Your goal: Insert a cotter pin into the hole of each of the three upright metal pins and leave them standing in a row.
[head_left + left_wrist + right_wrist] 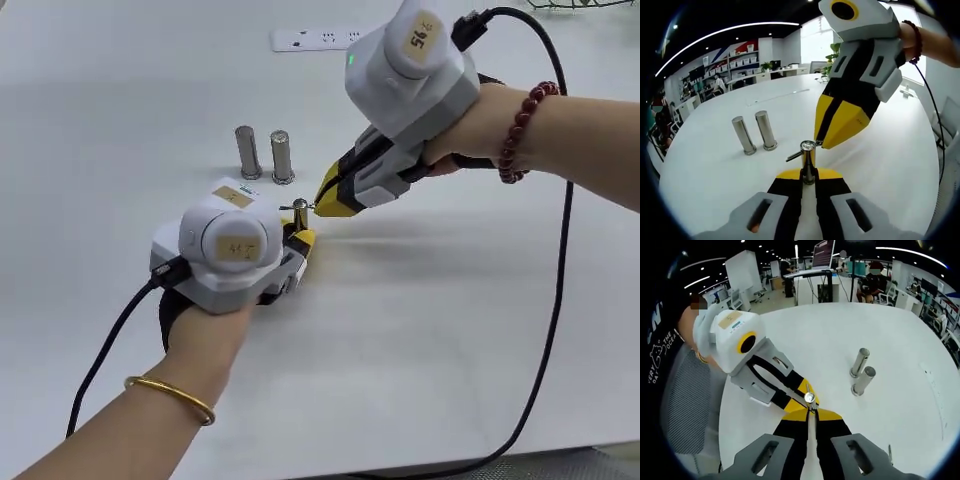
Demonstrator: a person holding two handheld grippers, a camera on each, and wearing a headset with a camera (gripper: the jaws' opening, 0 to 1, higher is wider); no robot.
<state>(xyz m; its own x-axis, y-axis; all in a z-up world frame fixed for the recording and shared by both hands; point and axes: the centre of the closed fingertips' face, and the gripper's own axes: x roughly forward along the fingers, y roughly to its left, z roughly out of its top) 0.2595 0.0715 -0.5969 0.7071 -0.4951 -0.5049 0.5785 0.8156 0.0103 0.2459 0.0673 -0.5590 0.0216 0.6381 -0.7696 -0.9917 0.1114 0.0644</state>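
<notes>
White counter [450, 330] in a big open-plan office is carrying everything.

The left tongs [808, 176] are gripping one metal pin [808, 159] low on its shaft, jaws drawn narrow around it, and holding it upright. I can't tell whether its base is touching the surface. The right tongs [821, 142] are pointing down at it from 2 o'clock in the head view. They're squeezed tight on the cotter pin [794, 156], whose thin leg is sticking out of the pin's head toward 8 o'clock in the left gripper view. The two other pins [247, 152] are standing side by side at 11 o'clock from the held one, near but apart.

Handling-wise, I'm guessing the metal pin is solid steel: stiff, smooth, a bit slippery, dense for its size. Gripping low is leaving the hole up top free. The cotter pin is looking like light wire that bends easily, so pinching it near its head and pushing dead straight seems smart.

The left hand is sitting low at 7 o'clock, close to the counter. The right one is hanging higher, tilting steeply down.
</notes>
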